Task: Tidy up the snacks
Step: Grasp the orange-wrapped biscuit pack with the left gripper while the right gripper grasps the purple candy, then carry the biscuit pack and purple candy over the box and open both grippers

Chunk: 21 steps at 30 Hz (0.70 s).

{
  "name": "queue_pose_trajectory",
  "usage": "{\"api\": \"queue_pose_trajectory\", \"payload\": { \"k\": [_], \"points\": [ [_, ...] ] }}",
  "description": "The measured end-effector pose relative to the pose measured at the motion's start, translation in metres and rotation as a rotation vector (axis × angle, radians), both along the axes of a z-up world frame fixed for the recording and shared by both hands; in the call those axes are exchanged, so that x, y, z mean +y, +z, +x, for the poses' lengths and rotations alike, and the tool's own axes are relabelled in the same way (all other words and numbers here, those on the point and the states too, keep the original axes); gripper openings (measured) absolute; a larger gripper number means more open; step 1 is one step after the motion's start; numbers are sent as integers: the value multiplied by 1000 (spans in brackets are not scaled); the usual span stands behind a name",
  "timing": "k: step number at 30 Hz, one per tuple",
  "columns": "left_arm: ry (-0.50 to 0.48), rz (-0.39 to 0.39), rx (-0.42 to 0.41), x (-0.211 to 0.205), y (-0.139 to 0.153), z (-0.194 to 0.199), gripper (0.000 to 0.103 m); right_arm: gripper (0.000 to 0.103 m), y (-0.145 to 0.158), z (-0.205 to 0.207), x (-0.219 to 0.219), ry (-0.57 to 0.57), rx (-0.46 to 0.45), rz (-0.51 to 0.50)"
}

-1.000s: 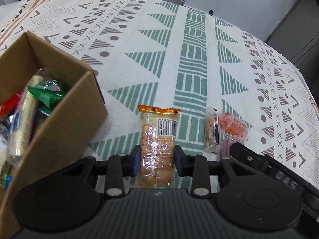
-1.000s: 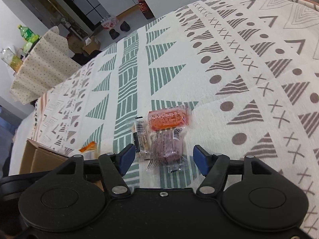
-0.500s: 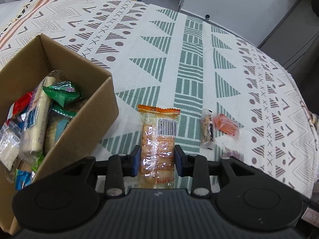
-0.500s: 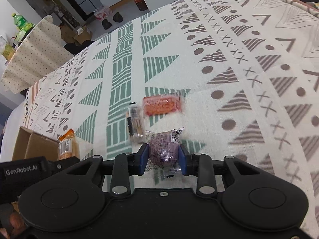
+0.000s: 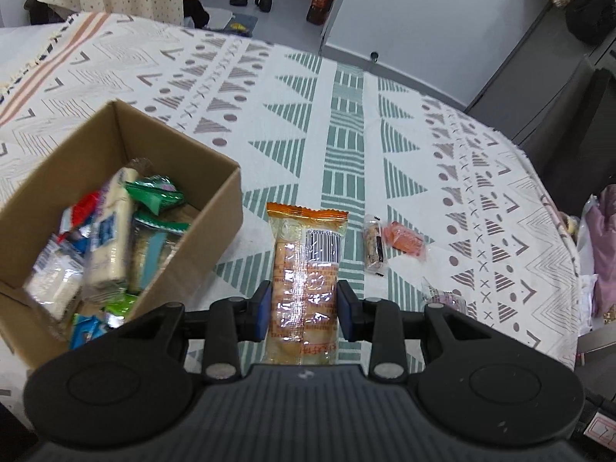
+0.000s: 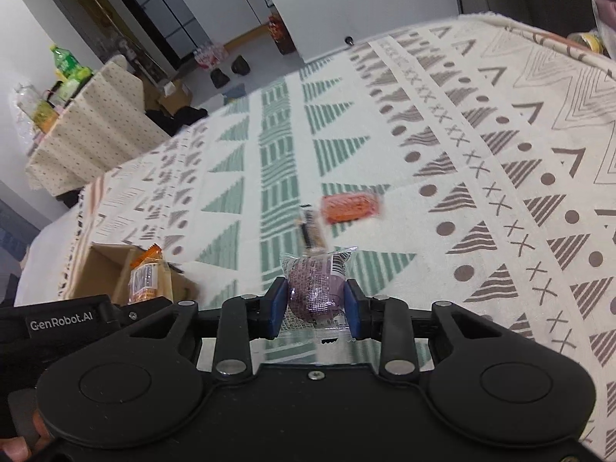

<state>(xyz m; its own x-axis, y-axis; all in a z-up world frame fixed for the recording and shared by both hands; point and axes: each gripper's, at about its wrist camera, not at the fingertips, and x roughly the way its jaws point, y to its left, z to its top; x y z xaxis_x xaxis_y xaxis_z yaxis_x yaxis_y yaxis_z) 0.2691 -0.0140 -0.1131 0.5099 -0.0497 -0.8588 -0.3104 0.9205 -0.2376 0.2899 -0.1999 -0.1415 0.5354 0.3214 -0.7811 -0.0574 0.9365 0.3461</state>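
A long orange-topped biscuit packet [image 5: 306, 277] is clamped between the blue pads of the left claw [image 5: 304, 310], its barcode end pointing forward over the patterned cloth of the worktop [image 5: 346, 123]. To the left of it an open cardboard box [image 5: 215, 211] is seen, already filled with assorted wrapped snacks [image 5: 111, 238]; the box's near right wall lies just beside the held packet, with a narrow strip of cloth between them.

A round purple snack in clear wrap [image 6: 315, 288] is gripped by the right claw [image 6: 315, 302], lifted clear of the cloth. Ahead of it two snacks are left lying on the worktop: a slim dark-and-tan bar [image 6: 310, 231] and, just beside it to the right, an orange packet [image 6: 350, 208]. In the left wrist view the same bar [image 5: 373, 246] and orange packet [image 5: 406, 238] are seen right of the biscuit packet.

Beyond these items the cloth is spread wide and unobstructed toward the far edge of the worktop, where the floor begins.
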Motion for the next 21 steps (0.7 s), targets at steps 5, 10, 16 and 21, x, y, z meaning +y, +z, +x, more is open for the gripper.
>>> {"api": "queue_pose_trajectory", "payload": {
  "k": [5, 10, 16, 21],
  "points": [
    [5, 1, -32, 8, 17, -15, 34, 31, 20, -12, 12, 21, -49, 12],
    [21, 1, -57, 19, 29, -29, 34, 31, 36, -22, 25, 48, -89, 27],
    [41, 0, -77, 36, 40, -41, 34, 31, 47, -30, 40, 75, -115, 43],
    [66, -3, -95, 54, 51, -48, 34, 31, 53, -35, 52, 95, -131, 50]
  ]
}}
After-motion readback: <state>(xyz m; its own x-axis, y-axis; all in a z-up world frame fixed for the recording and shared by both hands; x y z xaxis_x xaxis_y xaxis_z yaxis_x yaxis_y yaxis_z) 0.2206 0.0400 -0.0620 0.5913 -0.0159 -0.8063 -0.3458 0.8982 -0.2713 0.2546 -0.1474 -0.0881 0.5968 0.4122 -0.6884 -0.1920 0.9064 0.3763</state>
